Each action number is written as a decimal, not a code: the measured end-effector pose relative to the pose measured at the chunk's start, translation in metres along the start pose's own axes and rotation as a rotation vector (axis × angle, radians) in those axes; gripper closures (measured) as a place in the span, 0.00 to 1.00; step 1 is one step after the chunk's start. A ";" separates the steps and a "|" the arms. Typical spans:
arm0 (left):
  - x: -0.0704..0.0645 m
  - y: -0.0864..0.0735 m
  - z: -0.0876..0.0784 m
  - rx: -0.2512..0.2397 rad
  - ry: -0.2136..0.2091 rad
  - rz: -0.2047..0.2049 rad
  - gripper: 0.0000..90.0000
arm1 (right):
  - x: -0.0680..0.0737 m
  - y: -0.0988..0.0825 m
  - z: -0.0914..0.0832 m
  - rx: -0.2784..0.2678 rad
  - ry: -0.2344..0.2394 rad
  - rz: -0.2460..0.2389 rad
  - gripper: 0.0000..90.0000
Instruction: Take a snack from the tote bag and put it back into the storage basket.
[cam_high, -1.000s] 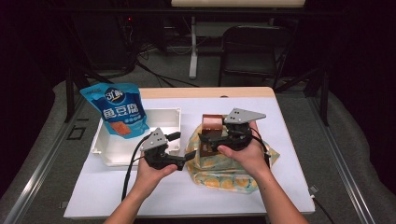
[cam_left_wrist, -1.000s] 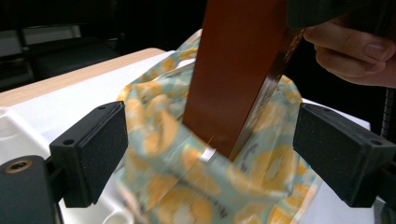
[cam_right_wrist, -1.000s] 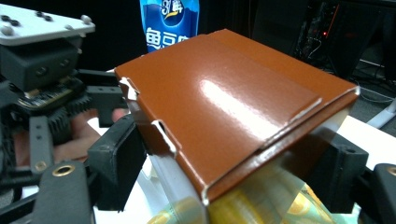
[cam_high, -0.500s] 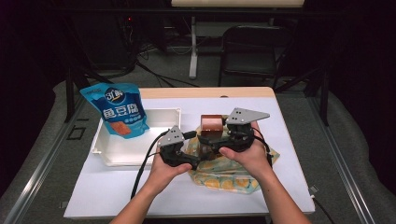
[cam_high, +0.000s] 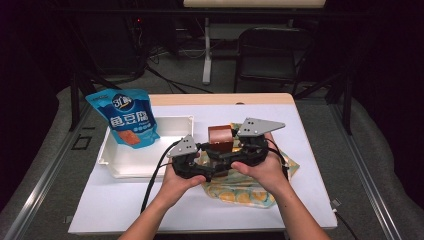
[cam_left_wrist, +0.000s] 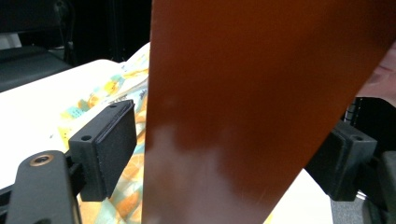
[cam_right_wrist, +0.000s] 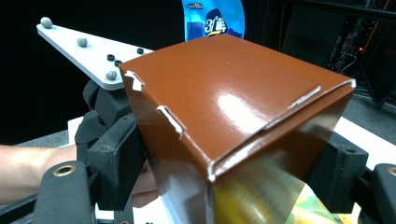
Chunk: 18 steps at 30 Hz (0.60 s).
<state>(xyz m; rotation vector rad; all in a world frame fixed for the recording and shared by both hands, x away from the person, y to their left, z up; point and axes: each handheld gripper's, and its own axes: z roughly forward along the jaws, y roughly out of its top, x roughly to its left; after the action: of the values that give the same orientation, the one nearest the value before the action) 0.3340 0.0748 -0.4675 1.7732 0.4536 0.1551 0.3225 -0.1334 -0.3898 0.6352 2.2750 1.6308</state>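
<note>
Brown carton sits upright between both grippers, above the yellow patterned bag on the white table. The right gripper clamps the carton: both pads press its sides in the right gripper view. The left gripper has just been closing around the same carton; a gap remains at the left pad, so no grip. Farther off: 1 white tray and 1 blue pouch leaning at it.
</note>
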 end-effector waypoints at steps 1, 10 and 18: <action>0.000 0.000 0.000 0.000 -0.003 0.008 0.21 | 0.001 0.000 0.000 0.001 0.002 -0.001 0.24; -0.006 -0.001 -0.006 -0.022 -0.061 0.045 0.42 | -0.002 0.000 -0.003 -0.043 0.057 0.020 0.22; -0.006 0.000 -0.012 -0.039 -0.026 0.045 0.48 | 0.003 -0.003 -0.002 -0.022 0.012 0.014 0.15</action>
<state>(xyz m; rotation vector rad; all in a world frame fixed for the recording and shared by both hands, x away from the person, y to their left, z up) 0.3250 0.0833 -0.4635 1.7462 0.3894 0.1716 0.3188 -0.1342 -0.3914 0.6390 2.2625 1.6676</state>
